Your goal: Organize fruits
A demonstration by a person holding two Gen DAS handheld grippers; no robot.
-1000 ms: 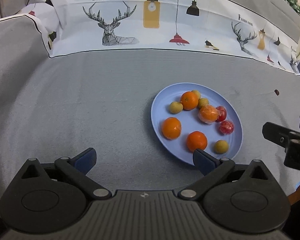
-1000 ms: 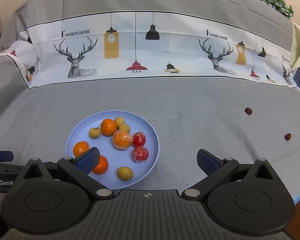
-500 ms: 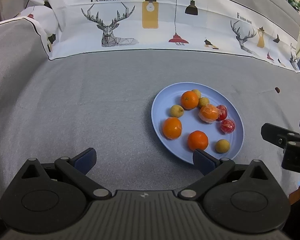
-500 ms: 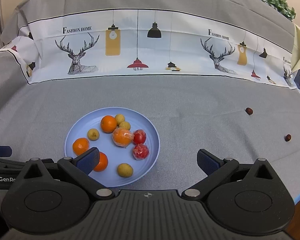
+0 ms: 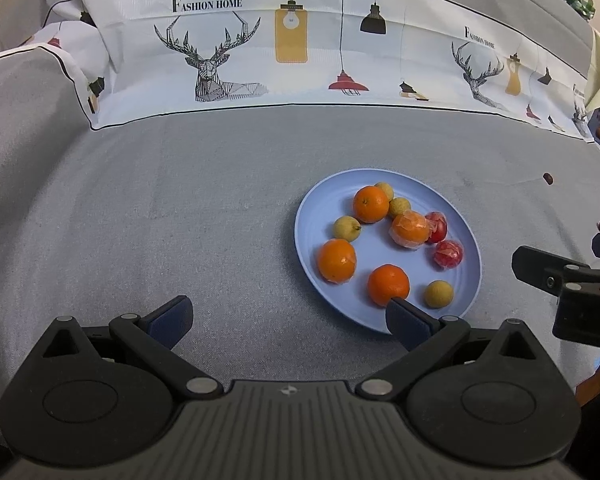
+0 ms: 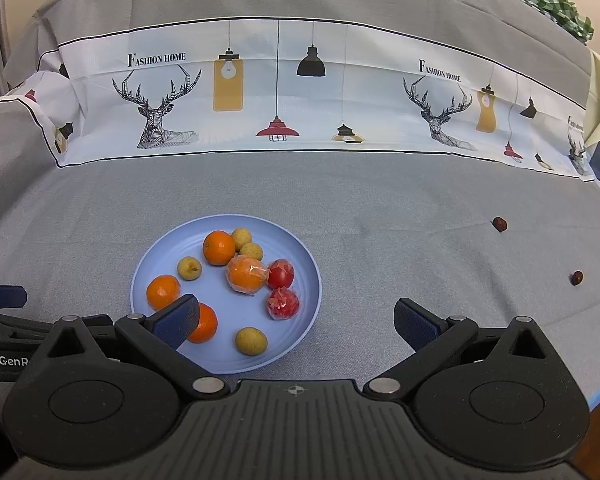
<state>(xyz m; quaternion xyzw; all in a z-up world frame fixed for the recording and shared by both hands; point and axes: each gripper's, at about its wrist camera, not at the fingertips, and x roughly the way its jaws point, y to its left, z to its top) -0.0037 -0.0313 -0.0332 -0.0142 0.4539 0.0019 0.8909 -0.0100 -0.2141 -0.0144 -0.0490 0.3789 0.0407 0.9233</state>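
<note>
Left gripper [image 5: 288, 320]: jaws spread wide, empty, hovering low over grey cloth [image 5: 180, 208] beside plate [image 5: 312, 208]. Right gripper [image 6: 296, 322]: likewise spread, empty, above plate's near rim. Plate holds four oranges, one wrapped [image 6: 247, 274]; two red wrapped fruits [image 6: 283, 303]; four small yellow fruits [image 6: 251, 340]. Two small dark red fruits [image 6: 499, 224] lie loose on cloth, well apart from plate, toward right. Judgement: mostly done; loose pair left to gather, likely right gripper's job.
</note>
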